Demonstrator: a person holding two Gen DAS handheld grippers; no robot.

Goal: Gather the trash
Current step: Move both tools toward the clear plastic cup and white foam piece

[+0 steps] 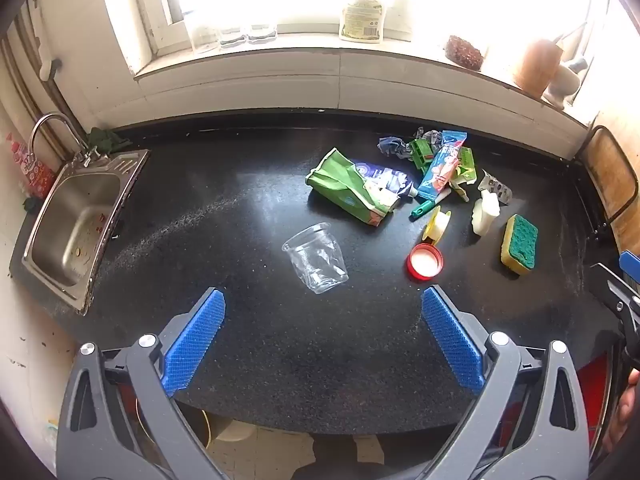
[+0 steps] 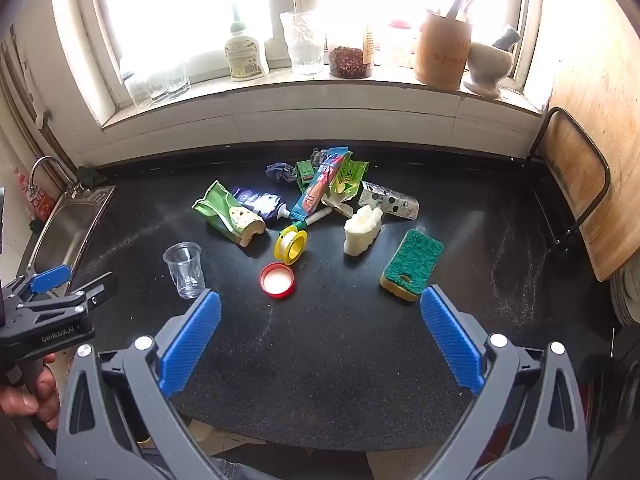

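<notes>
Trash lies on the black counter. A clear plastic cup lies on its side just beyond my open, empty left gripper; it also shows in the right wrist view. Behind it are a green pouch, a red lid, a yellow spool, a white crumpled piece and a heap of wrappers. My right gripper is open and empty over the counter, short of the red lid and the spool.
A steel sink with a tap is set in the counter at the left. A green and yellow sponge lies at the right. Jars, glasses and a bottle stand on the windowsill. A wooden chair stands at the right.
</notes>
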